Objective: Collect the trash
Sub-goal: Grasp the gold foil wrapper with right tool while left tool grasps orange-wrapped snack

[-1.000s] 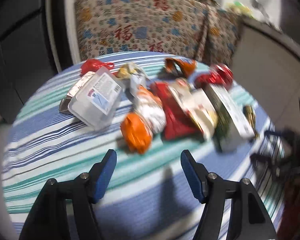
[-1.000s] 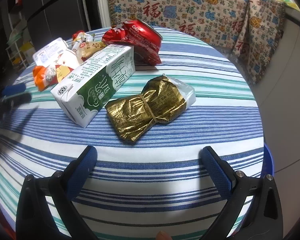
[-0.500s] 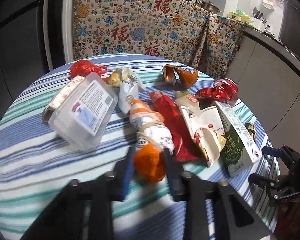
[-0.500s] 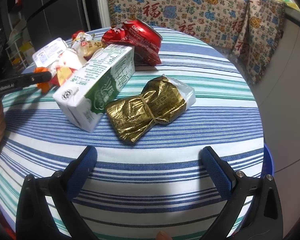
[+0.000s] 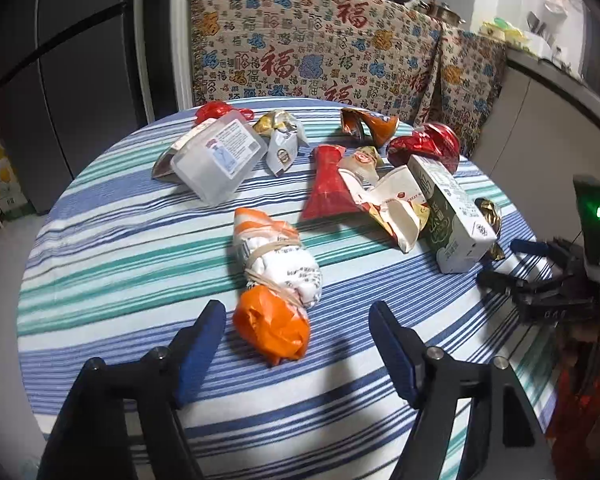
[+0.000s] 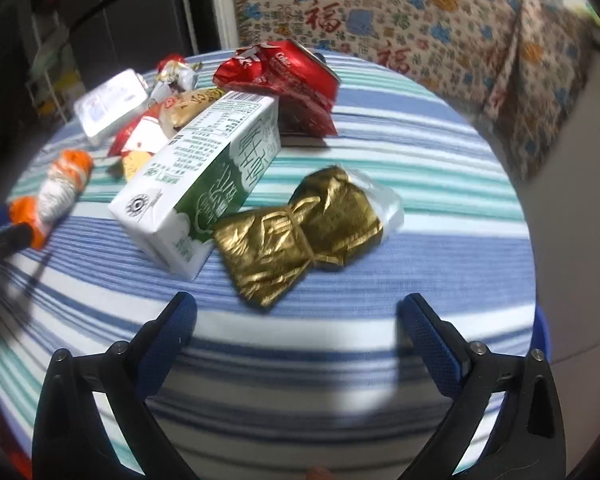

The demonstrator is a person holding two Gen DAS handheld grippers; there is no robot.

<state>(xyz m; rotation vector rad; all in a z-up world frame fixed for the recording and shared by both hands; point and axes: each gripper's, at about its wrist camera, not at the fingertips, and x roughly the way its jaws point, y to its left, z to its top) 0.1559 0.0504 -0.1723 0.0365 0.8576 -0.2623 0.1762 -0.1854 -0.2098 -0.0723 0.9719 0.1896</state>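
Observation:
An orange-and-white bundle [image 5: 276, 276] bound with rubber bands lies on the striped tablecloth [image 5: 140, 240], apart from the trash pile. My left gripper [image 5: 297, 314] straddles its orange end; its jaws are opening and the pads stand off it. My right gripper [image 6: 298, 302] is open just short of a gold foil packet [image 6: 304, 232], nothing between its fingers. A green-and-white milk carton [image 6: 204, 172] touches the packet's left side, with a crushed red can [image 6: 284, 80] behind it.
The pile holds a clear plastic box [image 5: 220, 160], a red wrapper [image 5: 328, 184], a crushed paper cup [image 5: 400, 208] and several other wrappers. A patterned cloth [image 5: 300, 52] hangs behind the round table. A dark fridge [image 5: 60, 60] stands far left.
My left gripper closed on the orange bundle, drew it out of the pile toward the near edge, then spread its jaws off it. The right gripper has hardly moved.

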